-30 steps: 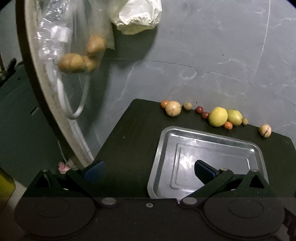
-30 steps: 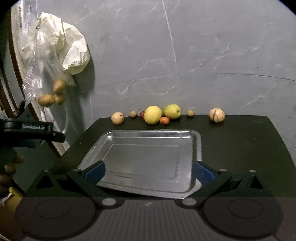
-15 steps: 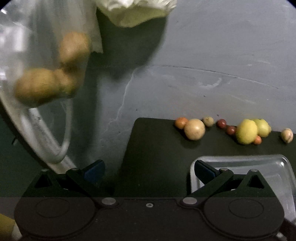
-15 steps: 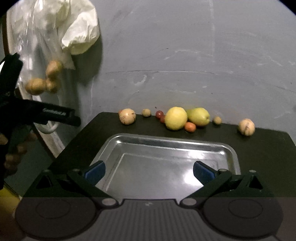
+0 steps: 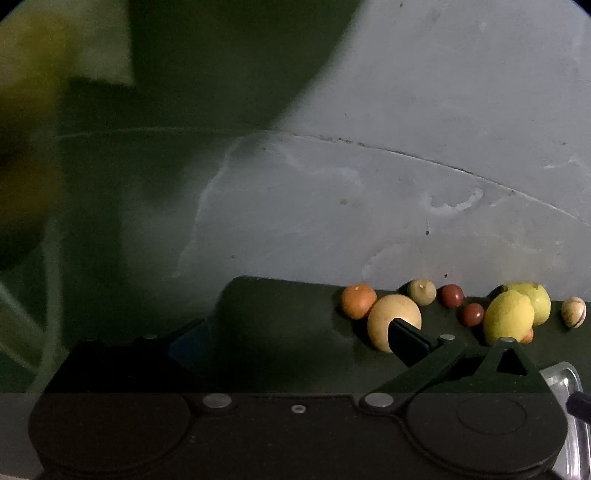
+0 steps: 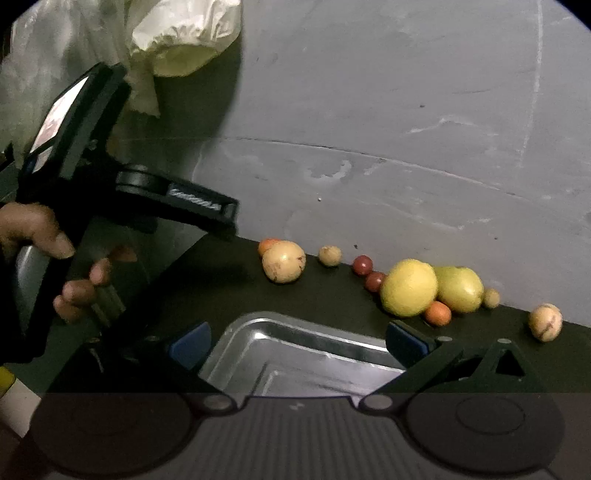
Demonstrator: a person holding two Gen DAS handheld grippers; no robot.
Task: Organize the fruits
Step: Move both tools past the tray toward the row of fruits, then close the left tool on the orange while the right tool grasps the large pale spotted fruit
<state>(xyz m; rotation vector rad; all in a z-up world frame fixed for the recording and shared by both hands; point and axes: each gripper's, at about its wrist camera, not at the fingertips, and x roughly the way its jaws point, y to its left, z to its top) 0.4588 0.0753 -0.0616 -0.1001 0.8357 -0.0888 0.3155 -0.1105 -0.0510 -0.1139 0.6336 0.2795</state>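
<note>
Fruits sit in a loose row along the far edge of a dark table (image 6: 332, 295), against the wall. From left in the right wrist view: small orange fruit (image 6: 267, 244) half hidden behind a tan round fruit (image 6: 283, 261), small tan ball (image 6: 330, 255), two dark red berries (image 6: 362, 264) and (image 6: 375, 281) close together, big yellow lemon (image 6: 409, 287) touching a yellow-green fruit (image 6: 460, 288), small orange one (image 6: 437, 313) at the lemon's near side, tiny tan one (image 6: 491, 297), then a striped tan fruit (image 6: 545, 322) alone at far right. Same row in the left wrist view, with the tan round fruit (image 5: 393, 322) and lemon (image 5: 509, 322) nearest.

Metal tray (image 6: 295, 354) near centre of the table, nothing in it as far as visible; only its corner (image 5: 565, 380) shows in the left wrist view.

Right gripper (image 6: 297, 341) hangs above the tray, fingers wide apart, gripping nothing. Left gripper (image 5: 291, 338) also spread wide with nothing between, over the table's left end, right fingertip overlapping the tan round fruit in view; contact unclear. Left gripper seen in the right wrist view (image 6: 147, 192), held by a hand (image 6: 55, 258).

Grey marbled wall (image 6: 406, 129) behind. White plastic bag (image 6: 184, 33) hangs top left. Left side of the left wrist view is dark and blurred.
</note>
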